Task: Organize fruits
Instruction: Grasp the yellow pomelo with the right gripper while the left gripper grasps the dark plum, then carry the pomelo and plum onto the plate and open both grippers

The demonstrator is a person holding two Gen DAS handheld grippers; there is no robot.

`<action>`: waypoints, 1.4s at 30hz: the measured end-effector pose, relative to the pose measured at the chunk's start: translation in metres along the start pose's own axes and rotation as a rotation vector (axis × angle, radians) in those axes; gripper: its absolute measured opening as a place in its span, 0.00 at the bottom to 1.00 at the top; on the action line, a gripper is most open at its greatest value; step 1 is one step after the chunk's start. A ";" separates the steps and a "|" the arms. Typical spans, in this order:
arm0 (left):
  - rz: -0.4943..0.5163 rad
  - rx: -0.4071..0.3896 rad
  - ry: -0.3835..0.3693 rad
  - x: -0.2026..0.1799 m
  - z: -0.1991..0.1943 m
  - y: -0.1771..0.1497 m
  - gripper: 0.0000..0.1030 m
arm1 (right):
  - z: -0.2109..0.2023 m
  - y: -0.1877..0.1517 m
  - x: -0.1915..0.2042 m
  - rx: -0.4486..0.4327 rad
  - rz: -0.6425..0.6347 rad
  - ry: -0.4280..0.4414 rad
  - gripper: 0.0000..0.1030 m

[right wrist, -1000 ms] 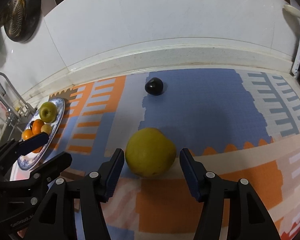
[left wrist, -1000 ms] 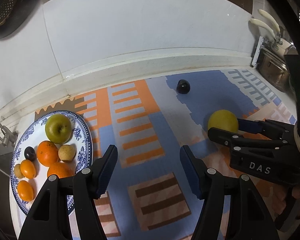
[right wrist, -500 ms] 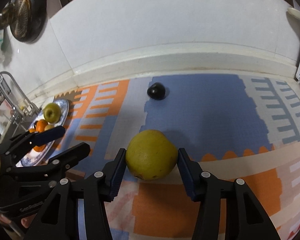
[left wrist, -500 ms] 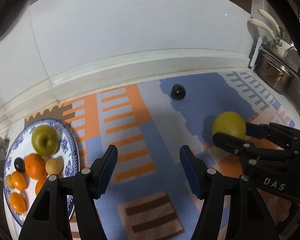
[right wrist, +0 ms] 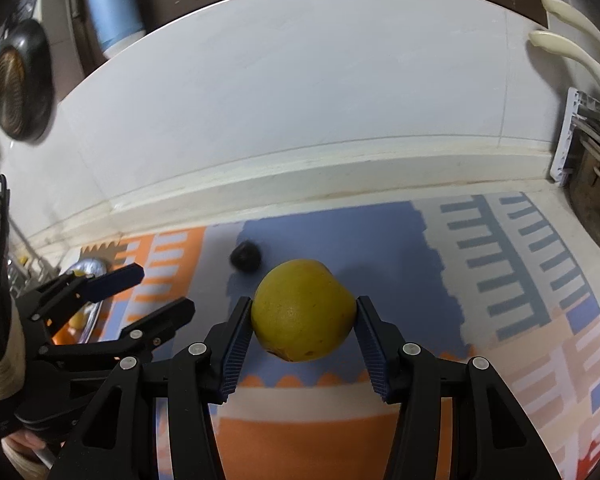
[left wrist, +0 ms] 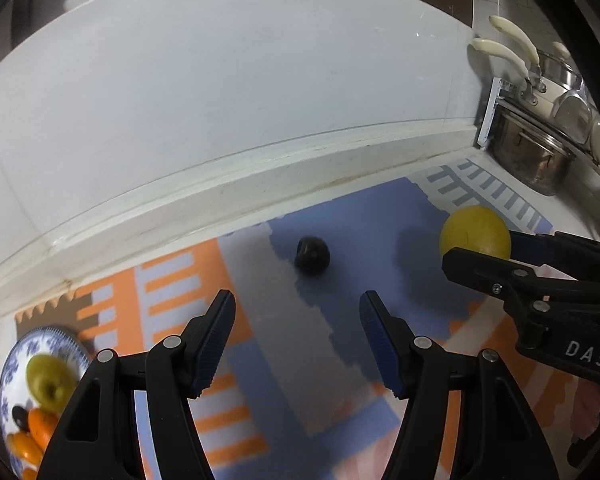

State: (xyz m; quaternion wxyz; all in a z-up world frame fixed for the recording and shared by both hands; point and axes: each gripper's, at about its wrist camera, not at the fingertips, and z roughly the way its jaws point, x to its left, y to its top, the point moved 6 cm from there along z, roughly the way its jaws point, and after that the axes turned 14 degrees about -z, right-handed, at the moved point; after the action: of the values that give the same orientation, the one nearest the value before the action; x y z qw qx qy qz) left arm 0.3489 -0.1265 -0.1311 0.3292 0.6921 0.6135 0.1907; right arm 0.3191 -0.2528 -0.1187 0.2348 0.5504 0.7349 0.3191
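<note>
My right gripper (right wrist: pixel 304 312) is shut on a large yellow fruit (right wrist: pixel 303 310) and holds it above the patterned mat; it also shows in the left wrist view (left wrist: pixel 475 233). A small dark fruit (left wrist: pixel 312 255) lies on the blue part of the mat, just ahead of my open, empty left gripper (left wrist: pixel 297 320); in the right wrist view the dark fruit (right wrist: pixel 245 256) lies behind and left of the yellow one. A blue-and-white plate (left wrist: pixel 24 350) at the lower left holds a green apple (left wrist: pixel 48 376), oranges and a dark fruit.
A white backsplash ledge (left wrist: pixel 260 176) runs along the back of the counter. Metal pots (left wrist: pixel 536 152) with white handles stand at the far right. A blue bottle (right wrist: pixel 114 12) and a dark pan (right wrist: pixel 20 84) are up on the left.
My right gripper closed on the yellow fruit and lifted it off the mat. My left gripper moved right and forward, away from the plate and closer to the small dark fruit.
</note>
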 end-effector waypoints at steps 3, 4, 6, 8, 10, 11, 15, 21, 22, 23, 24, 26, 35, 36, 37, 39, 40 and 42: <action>0.000 0.009 -0.007 -0.002 0.014 0.005 0.61 | 0.006 0.005 -0.009 0.001 0.013 -0.011 0.50; 0.001 0.012 -0.007 -0.003 0.019 0.007 0.61 | 0.009 0.006 -0.011 0.002 0.016 -0.016 0.50; 0.003 0.016 -0.009 -0.004 0.028 0.010 0.61 | 0.013 0.009 -0.015 0.003 0.021 -0.026 0.51; 0.010 0.022 -0.006 -0.007 0.036 0.012 0.61 | 0.018 0.011 -0.018 0.006 0.021 -0.034 0.50; 0.014 0.027 -0.004 -0.010 0.044 0.013 0.61 | 0.022 0.013 -0.023 0.006 0.018 -0.044 0.50; 0.017 0.031 -0.004 -0.011 0.048 0.014 0.61 | 0.024 0.013 -0.025 0.008 0.019 -0.048 0.50; 0.032 0.048 0.002 -0.015 0.061 0.016 0.57 | 0.032 0.014 -0.033 0.011 0.030 -0.051 0.51; 0.030 0.082 0.009 -0.018 0.077 0.016 0.41 | 0.039 0.015 -0.042 0.016 0.042 -0.058 0.51; 0.026 0.085 0.006 -0.018 0.078 0.016 0.35 | 0.040 0.016 -0.043 0.014 0.043 -0.058 0.51; 0.025 0.090 0.001 -0.019 0.079 0.015 0.31 | 0.041 0.015 -0.043 0.014 0.044 -0.059 0.51; 0.027 0.090 0.004 -0.018 0.079 0.015 0.29 | 0.042 0.016 -0.043 0.015 0.045 -0.059 0.51; 0.029 0.085 0.003 -0.018 0.080 0.015 0.27 | 0.041 0.015 -0.043 0.015 0.046 -0.062 0.51; -0.016 0.061 -0.038 -0.015 0.054 0.020 0.27 | 0.035 0.016 -0.036 0.002 0.031 -0.047 0.51; -0.020 0.056 -0.040 -0.015 0.050 0.020 0.27 | 0.034 0.016 -0.035 0.002 0.030 -0.041 0.51; -0.020 0.049 -0.038 -0.015 0.045 0.020 0.27 | 0.032 0.016 -0.033 -0.001 0.028 -0.035 0.51; -0.017 0.028 -0.031 -0.015 0.034 0.021 0.27 | 0.026 0.016 -0.029 -0.009 0.022 -0.027 0.51; -0.016 0.019 -0.027 -0.015 0.029 0.022 0.27 | 0.022 0.016 -0.027 -0.014 0.019 -0.025 0.51; -0.021 0.004 -0.028 -0.013 0.018 0.022 0.27 | 0.014 0.017 -0.022 -0.025 0.012 -0.022 0.51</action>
State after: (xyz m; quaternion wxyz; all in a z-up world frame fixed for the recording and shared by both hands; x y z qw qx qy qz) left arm 0.3749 -0.1441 -0.1267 0.3383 0.6887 0.6164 0.1766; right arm 0.3466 -0.2680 -0.1164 0.2478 0.5554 0.7249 0.3237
